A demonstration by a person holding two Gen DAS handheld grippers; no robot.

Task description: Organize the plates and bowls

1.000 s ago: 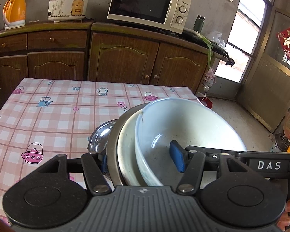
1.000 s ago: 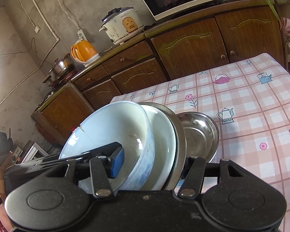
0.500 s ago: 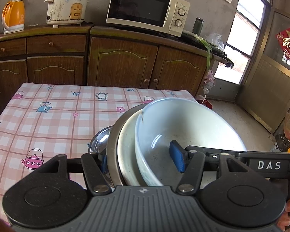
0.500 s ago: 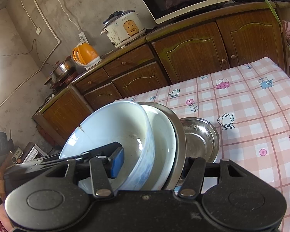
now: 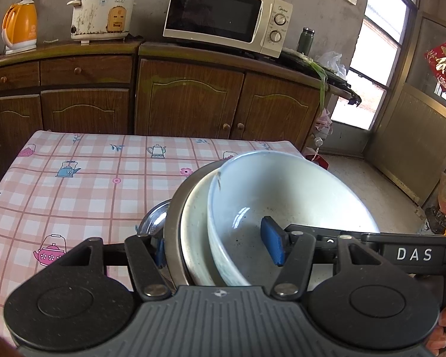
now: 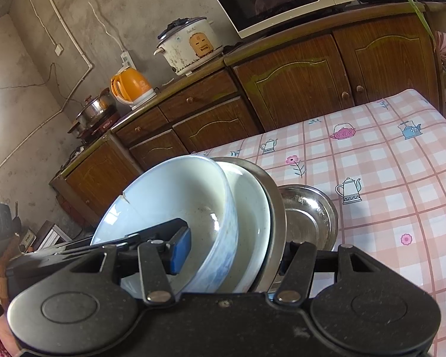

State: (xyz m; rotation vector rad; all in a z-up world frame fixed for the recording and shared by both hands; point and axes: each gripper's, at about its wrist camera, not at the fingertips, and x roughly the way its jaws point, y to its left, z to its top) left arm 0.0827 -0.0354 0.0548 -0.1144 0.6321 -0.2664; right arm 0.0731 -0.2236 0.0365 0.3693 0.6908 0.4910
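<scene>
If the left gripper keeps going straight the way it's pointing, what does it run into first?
Probably nothing soon: the left gripper, clamped on the stacked dishes, points over the checkered table toward the wooden cabinets. Depth is unclear.

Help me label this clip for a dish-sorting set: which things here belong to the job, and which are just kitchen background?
Job: white bowl, white plate, metal plate, steel dish, left gripper, right gripper.

Background: microwave, rice cooker, orange kettle, cabinets, checked tablecloth.
</scene>
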